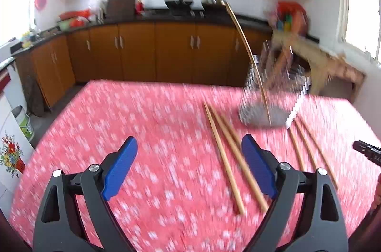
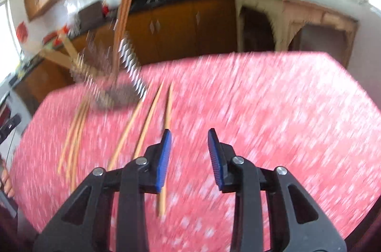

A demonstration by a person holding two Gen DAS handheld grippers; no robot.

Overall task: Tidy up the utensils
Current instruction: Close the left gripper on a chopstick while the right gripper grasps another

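Observation:
Everything is blurred. Several wooden chopsticks lie on the red flowered tablecloth (image 1: pixel 119 109). One pair (image 1: pixel 226 156) lies just inside the right pad of my left gripper (image 1: pixel 189 138), whose jaws stand wide open and empty. More chopsticks (image 1: pixel 307 149) lie further right. A wire utensil holder (image 1: pixel 269 94) stands behind them with a chopstick (image 1: pixel 240 37) upright in it. In the right wrist view my right gripper (image 2: pixel 189 131) is partly open with nothing between its pads. One chopstick (image 2: pixel 168 104) runs under its left pad, and others (image 2: pixel 133 128) lie left of it, in front of the holder (image 2: pixel 112 80).
Brown kitchen cabinets (image 1: pixel 166 49) and a dark counter run behind the table. A bucket (image 1: pixel 25 123) stands on the floor at the left. The other gripper's tip (image 1: pixel 368 151) shows at the right edge. Bare cloth (image 2: pixel 285 109) stretches to the right.

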